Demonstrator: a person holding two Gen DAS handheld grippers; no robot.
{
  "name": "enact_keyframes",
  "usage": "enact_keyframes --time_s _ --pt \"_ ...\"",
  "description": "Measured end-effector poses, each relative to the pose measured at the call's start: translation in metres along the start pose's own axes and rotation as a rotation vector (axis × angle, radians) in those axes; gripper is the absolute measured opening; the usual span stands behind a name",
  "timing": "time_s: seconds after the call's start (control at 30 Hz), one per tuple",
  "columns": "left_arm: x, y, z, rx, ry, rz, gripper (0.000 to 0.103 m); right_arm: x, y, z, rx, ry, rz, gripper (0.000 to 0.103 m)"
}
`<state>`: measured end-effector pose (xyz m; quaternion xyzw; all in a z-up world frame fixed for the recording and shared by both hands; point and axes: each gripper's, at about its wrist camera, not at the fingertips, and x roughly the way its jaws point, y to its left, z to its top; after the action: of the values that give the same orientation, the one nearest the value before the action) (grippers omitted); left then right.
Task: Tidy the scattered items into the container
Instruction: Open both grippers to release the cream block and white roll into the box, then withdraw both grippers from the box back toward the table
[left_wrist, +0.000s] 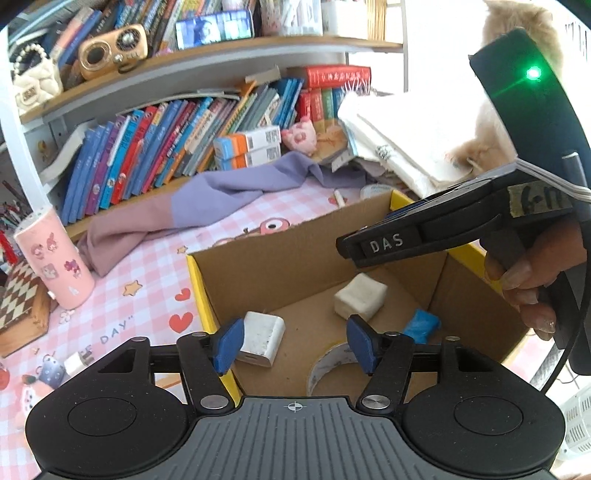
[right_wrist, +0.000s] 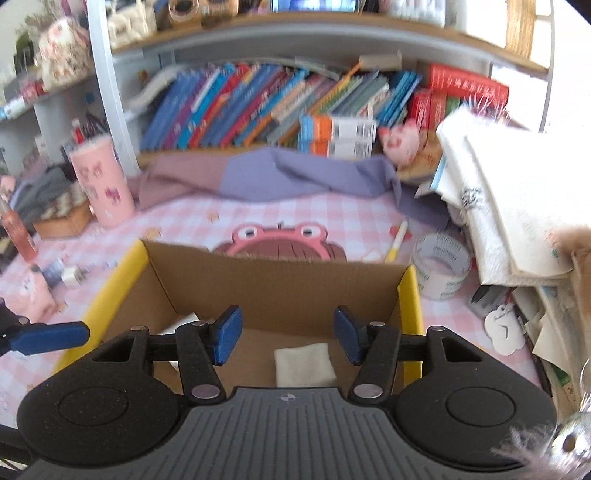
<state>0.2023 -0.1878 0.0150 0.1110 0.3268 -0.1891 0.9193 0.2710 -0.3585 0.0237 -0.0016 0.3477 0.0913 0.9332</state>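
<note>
An open cardboard box (left_wrist: 295, 254) with yellow flaps stands on the pink checked desk mat. Inside lie a white charger block (left_wrist: 260, 338), a white foam-like block (left_wrist: 360, 301), a blue wrapped item (left_wrist: 421, 325) and a tape roll (left_wrist: 332, 363). My left gripper (left_wrist: 295, 345) hangs open over the box's near left corner, with nothing between its blue pads. My right gripper (left_wrist: 345, 249), held by a hand (left_wrist: 524, 288), hovers over the box's right side. In the right wrist view my right gripper (right_wrist: 288, 338) is open above the white block (right_wrist: 304, 363), clear of it.
Outside the box (right_wrist: 277, 280) lie a clear tape roll (right_wrist: 441, 271), a yellow-tipped pen (right_wrist: 397, 240) and a small white plug (right_wrist: 72, 277). A pink cup (right_wrist: 101, 184), a purple cloth (right_wrist: 280, 173), stacked papers (right_wrist: 509, 192) and shelves of books (right_wrist: 258, 103) ring the mat.
</note>
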Motion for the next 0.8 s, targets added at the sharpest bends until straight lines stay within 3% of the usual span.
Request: enact_keyframes --time_s 0.43,0.8 --pt "-0.046 -0.003 -0.01 -0.055 -0.076 -0.006 0.069 -0.075 0.017 -0.015 0.02 -0.146 -0.014 0.054" --pt "-0.073 0.013 -0.03 -0.103 -0.11 0.01 0.082 -0.111 0.027 -0.045 0.047 -0.186 -0.093 0.055"
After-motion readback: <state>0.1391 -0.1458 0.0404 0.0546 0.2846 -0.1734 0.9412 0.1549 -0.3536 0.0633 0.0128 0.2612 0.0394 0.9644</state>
